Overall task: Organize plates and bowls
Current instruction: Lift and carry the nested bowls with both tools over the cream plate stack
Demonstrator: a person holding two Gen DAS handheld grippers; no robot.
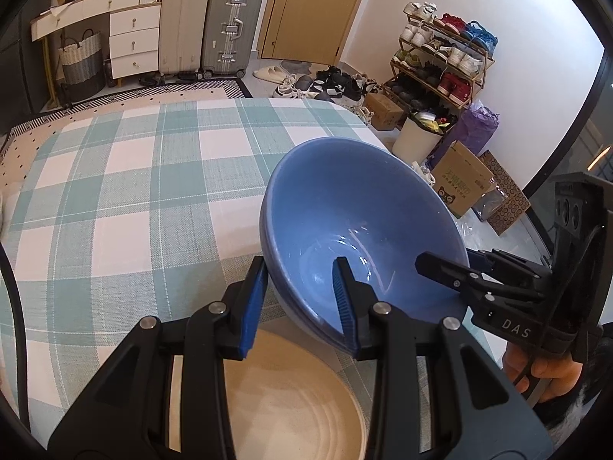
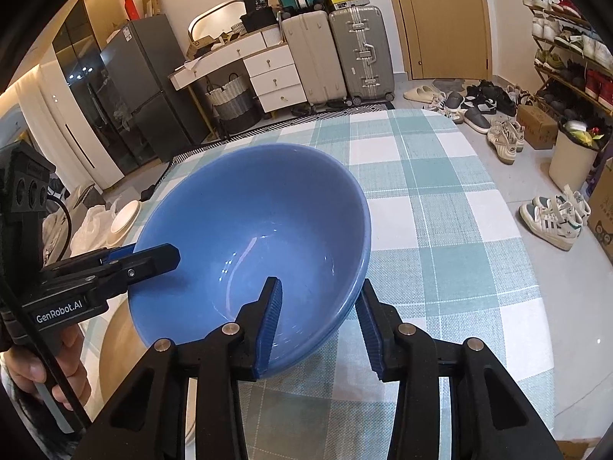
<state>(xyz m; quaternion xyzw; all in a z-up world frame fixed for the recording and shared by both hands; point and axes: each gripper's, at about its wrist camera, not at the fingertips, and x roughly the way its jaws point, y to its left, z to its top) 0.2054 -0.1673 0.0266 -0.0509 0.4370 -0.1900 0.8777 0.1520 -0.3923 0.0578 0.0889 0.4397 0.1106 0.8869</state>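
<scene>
Blue bowls (image 1: 345,211), two nested, hang tilted over the checked surface (image 1: 115,191), pinched at opposite rims: the left hand-held gripper (image 1: 302,299) clenches one edge, the right hand-held gripper (image 2: 320,322) the other. "GenRobot.AI" reads on the left tool only in the right wrist view; "DAS" shows on the right tool in the left view, which alone reveals a beige plate (image 1: 291,402) beneath.
</scene>
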